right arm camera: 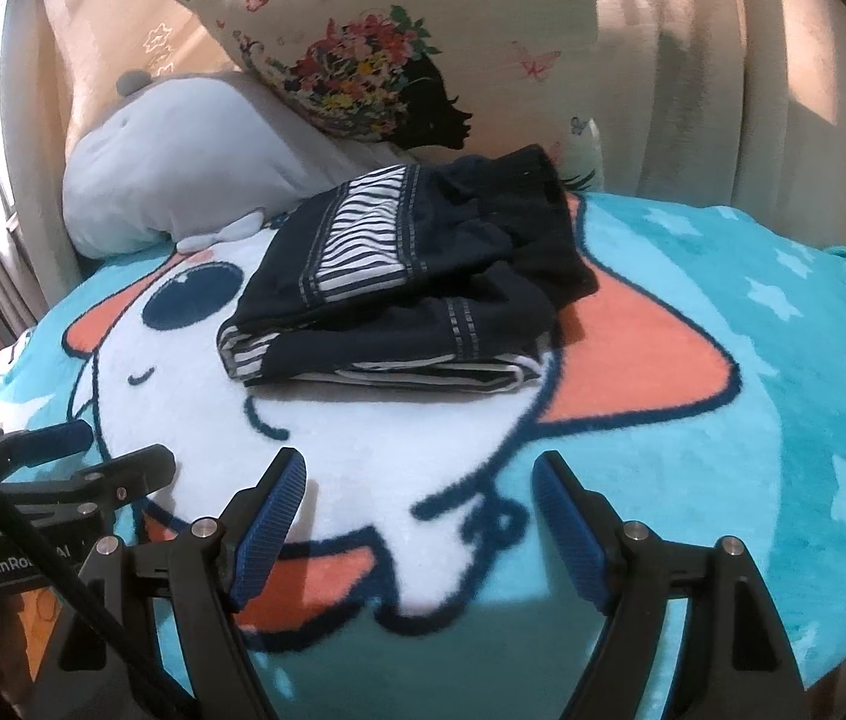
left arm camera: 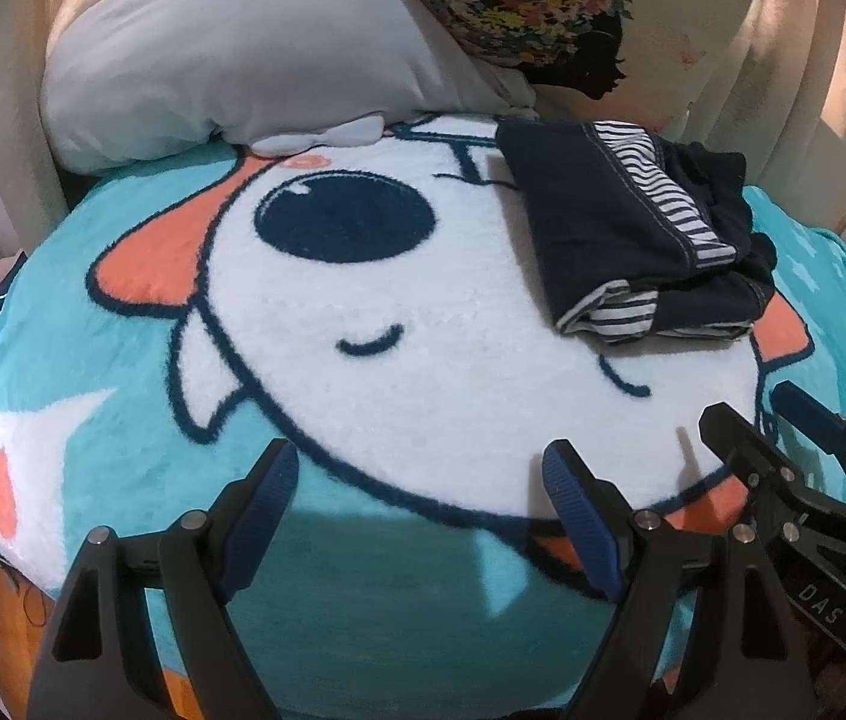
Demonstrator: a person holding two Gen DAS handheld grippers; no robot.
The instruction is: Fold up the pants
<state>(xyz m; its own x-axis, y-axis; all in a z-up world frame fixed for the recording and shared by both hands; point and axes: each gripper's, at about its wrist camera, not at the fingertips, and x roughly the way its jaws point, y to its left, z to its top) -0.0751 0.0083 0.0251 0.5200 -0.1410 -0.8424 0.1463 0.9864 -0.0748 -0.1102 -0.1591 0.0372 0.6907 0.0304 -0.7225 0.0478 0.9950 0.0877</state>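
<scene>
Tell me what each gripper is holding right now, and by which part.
Nothing is held. The left gripper and right gripper both stand open and empty above the blanket, short of the folded pants.

The blanket (left arm camera: 423, 324) is seen as fuzzy fleece. On it, the pants (right arm camera: 399, 276) are made of matt knit cloth. Ribbed blue pads (left arm camera: 579, 516) are mounted on matt black plastic.

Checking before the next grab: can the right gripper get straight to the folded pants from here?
Probably yes. The right gripper is open and empty, and only bare blanket lies between it and the pants; the left gripper sits off to the side.
</scene>
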